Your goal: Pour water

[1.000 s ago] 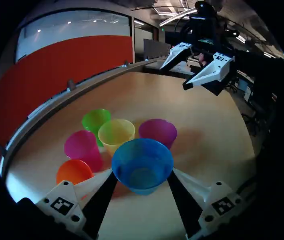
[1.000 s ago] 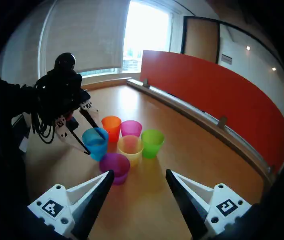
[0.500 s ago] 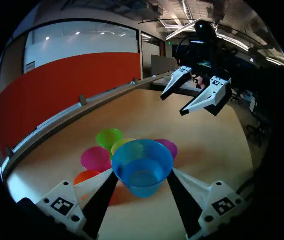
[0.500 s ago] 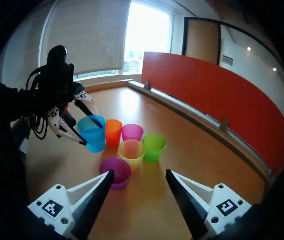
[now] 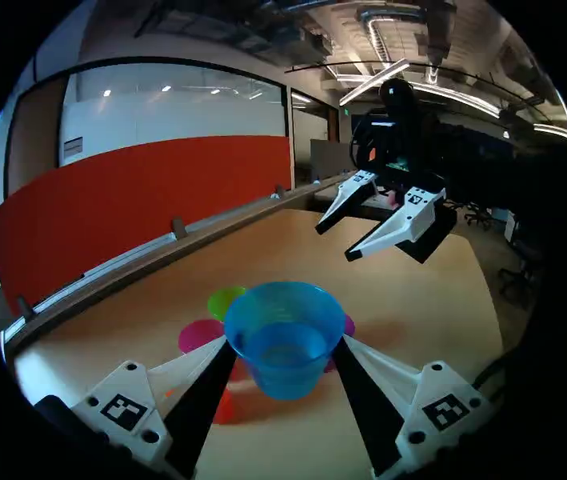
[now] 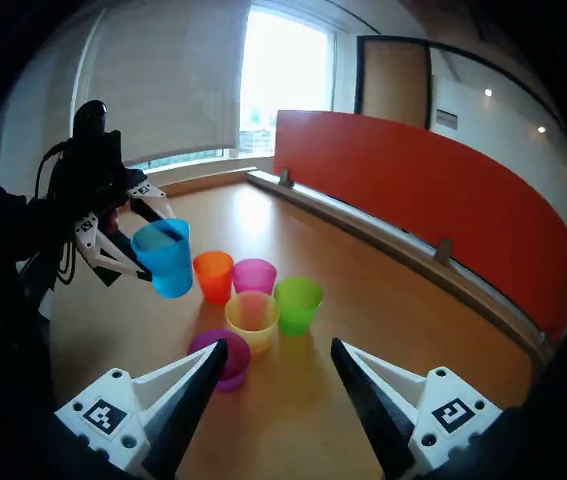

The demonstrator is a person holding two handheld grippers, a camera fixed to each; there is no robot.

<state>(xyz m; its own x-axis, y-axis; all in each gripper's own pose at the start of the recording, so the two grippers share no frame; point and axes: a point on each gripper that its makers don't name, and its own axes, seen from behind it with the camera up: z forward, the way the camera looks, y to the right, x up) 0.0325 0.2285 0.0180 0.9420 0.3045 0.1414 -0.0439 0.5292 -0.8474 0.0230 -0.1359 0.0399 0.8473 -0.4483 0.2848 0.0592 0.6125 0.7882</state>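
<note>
Above the cups [image 6: 255, 308], your left gripper [image 5: 283, 346] has raised the clamped blue cup [image 5: 284, 324], ready to pour; right gripper [image 6: 278, 342] splayed

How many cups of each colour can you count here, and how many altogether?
Blue cup: 1
Orange cup: 1
Pink cup: 1
Green cup: 1
Yellow cup: 1
Purple cup: 1
Total: 6
</note>
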